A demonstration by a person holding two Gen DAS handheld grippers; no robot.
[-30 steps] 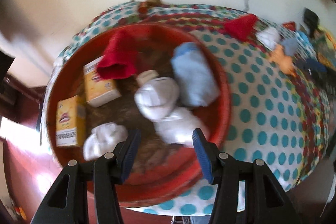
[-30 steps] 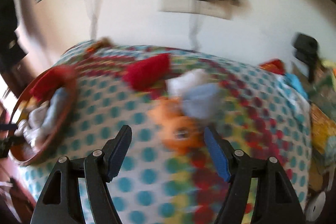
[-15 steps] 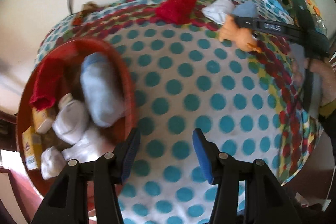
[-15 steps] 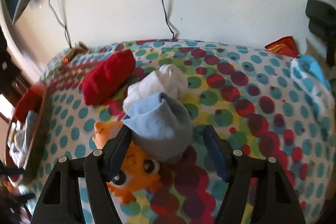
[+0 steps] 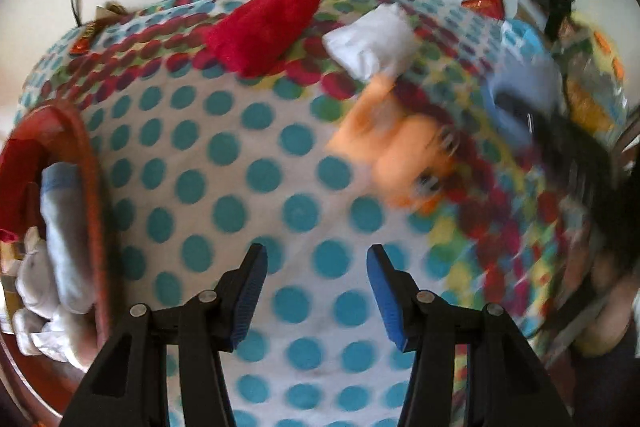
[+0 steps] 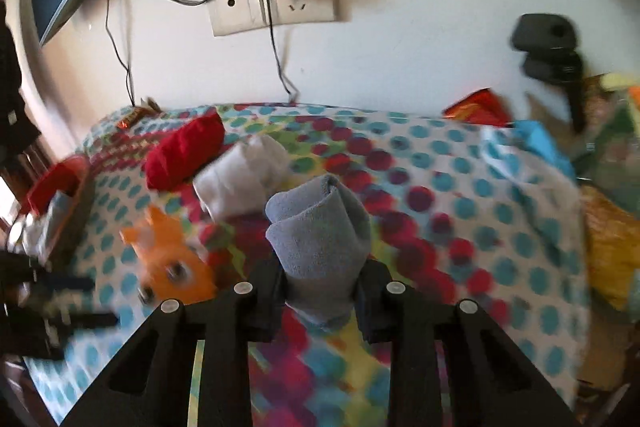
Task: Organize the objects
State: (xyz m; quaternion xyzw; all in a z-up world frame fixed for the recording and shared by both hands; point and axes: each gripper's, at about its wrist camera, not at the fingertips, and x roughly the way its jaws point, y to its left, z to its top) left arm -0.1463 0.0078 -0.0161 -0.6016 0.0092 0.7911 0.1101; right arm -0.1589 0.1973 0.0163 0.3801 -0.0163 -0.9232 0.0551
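While the red bowl at the left edge of the left wrist view already holds a blue sock, white socks and a red cloth, the sorting looks only partly done, for several things still lie on the dotted cloth. A red roll sits at upper left of the right wrist view, a white sock just right of it, and an orange toy below both, at lower left. The right gripper is clamped on a grey-blue sock, whose folded end sticks up between the pads at frame centre; whether it is clear of the cloth cannot be told. The left gripper stands parted with nothing between its pads, over bare cloth in the lower middle of its frame. What is left, by this judgement, is to carry the grey-blue sock to the bowl and then fetch the red roll, white sock and toy. Against the earlier frames, the right gripper's jaws have just been closing: half a second ago they stood wide on either side of the sock, and now they pinch it. In the left wrist view the bowl filled the centre a second ago; it has slid to the left edge, and the toy has come into the middle right.
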